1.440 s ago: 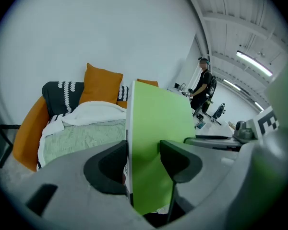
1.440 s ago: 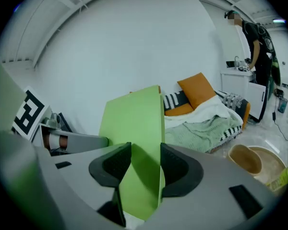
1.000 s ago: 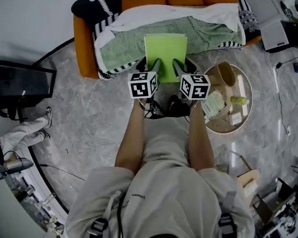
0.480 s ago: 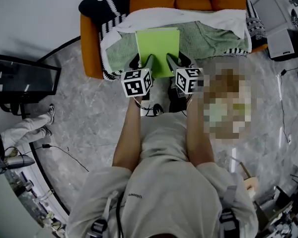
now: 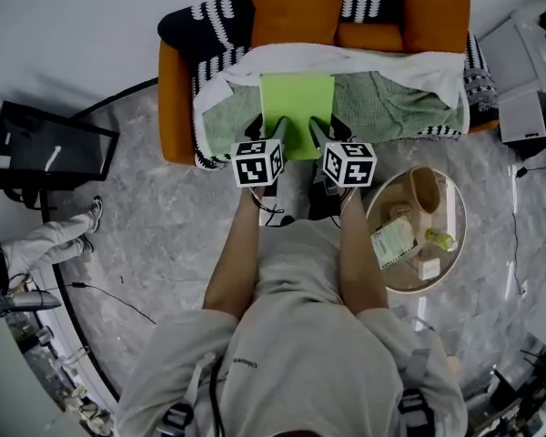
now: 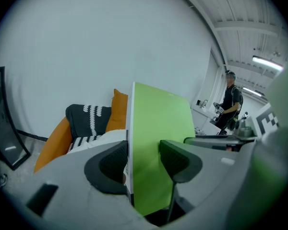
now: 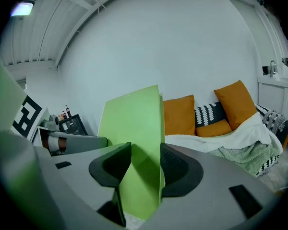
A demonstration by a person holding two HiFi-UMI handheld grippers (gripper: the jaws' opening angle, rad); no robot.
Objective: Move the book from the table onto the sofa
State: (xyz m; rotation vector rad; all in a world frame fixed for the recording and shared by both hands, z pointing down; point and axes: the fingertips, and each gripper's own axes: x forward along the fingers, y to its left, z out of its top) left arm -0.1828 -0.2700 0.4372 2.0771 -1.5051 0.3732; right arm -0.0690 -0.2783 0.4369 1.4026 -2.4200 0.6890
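1. Book: bright green cover, plain. In the head view it lies flat over the front of the sofa seat, above the green blanket. You hold it by its near edge with both tools. Whether its far edge rests on the blanket cannot be told.
2. Left gripper: your jaws are pinched on the book's near left corner, one pad on each face.
3. Right gripper: your jaws are clamped on the near right corner the same way, the cover between the pads.
4. Sofa: orange, with a white cloth and the green blanket spread over the seat. Orange cushions and black-and-white patterned throws lie along the back.
5. Round table: on your right, near the sofa and apart from the book, holding small items.
6. Monitor: dark, on the floor to your left.
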